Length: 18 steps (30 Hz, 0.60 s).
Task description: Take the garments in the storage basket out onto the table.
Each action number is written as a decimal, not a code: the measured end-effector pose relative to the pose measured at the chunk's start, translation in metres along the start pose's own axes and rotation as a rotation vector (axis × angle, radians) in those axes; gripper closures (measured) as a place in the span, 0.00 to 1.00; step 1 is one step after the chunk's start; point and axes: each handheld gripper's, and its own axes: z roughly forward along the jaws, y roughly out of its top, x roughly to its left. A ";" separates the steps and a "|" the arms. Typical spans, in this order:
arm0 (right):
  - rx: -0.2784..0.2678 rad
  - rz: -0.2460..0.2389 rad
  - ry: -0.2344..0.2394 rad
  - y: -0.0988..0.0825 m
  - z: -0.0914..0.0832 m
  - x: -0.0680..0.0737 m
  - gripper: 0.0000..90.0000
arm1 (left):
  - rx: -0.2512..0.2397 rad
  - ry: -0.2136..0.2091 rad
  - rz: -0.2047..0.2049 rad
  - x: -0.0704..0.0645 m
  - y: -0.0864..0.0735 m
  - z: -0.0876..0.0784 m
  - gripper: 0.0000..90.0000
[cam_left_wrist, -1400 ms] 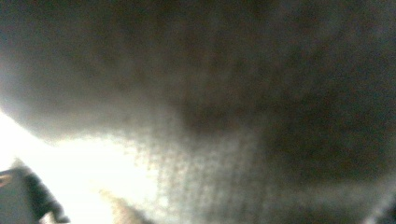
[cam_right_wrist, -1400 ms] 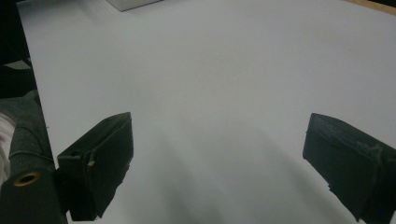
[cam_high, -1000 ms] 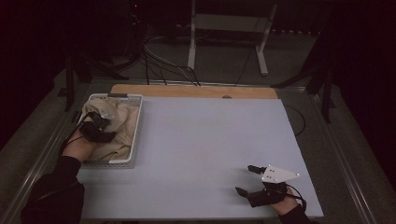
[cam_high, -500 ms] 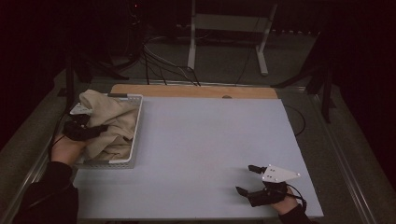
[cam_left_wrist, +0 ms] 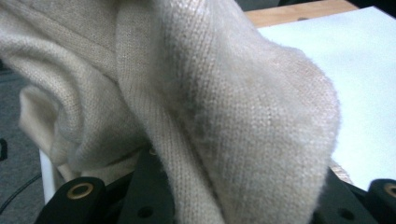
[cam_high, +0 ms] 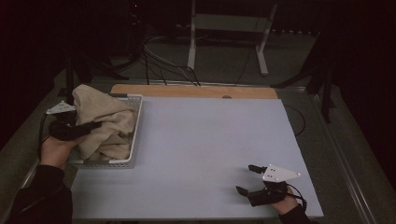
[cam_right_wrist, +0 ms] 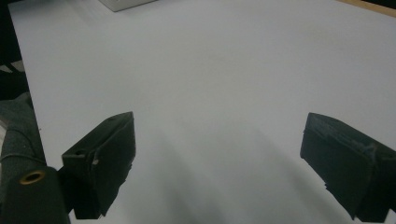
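beige knit sweater (cam_high: pixel 105 122) held bunched above white basket (cam_high: pixel 134 135) at worktop (cam_high: pixel 205 140) 9 o'clock, left gripper (cam_high: pixel 70 128) jaws clamped on it. right gripper (cam_high: pixel 254 182) idle at 5 o'clock, jaws apart. risk: trailing fabric snagged on basket rim, basket dragged.

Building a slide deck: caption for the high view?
Left tongs lift a beige knit sweater from a white basket; right tongs rest open on the table.

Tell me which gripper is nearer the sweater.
Left. The left gripper is at the beige sweater, which drapes over its jaws above the white basket. The right gripper rests open at the table's near right corner, far from it.
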 end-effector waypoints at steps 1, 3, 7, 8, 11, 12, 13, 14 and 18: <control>0.000 -0.001 0.000 0.000 0.000 0.000 0.12 | -0.006 -0.008 0.001 0.000 0.001 -0.003 0.78; 0.000 0.003 -0.002 0.000 0.000 0.000 0.12 | -0.022 -0.016 -0.011 0.000 0.004 -0.008 0.78; -0.002 0.006 -0.004 0.000 0.000 -0.001 0.12 | -0.061 -0.024 -0.021 0.000 0.010 -0.019 0.79; -0.002 0.006 -0.005 0.000 0.000 -0.001 0.12 | -0.068 -0.025 -0.017 0.000 0.011 -0.021 0.79; -0.001 0.005 -0.005 0.000 0.000 -0.001 0.12 | -0.090 -0.024 -0.015 -0.001 0.014 -0.028 0.79; -0.002 0.006 -0.005 0.000 0.000 -0.001 0.12 | -0.101 -0.025 -0.019 -0.001 0.015 -0.031 0.79; -0.004 0.007 -0.004 0.000 0.000 -0.001 0.12 | -0.106 -0.026 -0.017 -0.001 0.016 -0.032 0.79; -0.004 0.007 -0.005 0.000 0.000 -0.001 0.12 | -0.122 -0.030 -0.031 -0.001 0.017 -0.035 0.79; -0.006 0.008 -0.007 0.000 -0.001 -0.001 0.12 | -0.144 -0.038 -0.035 -0.001 0.021 -0.043 0.80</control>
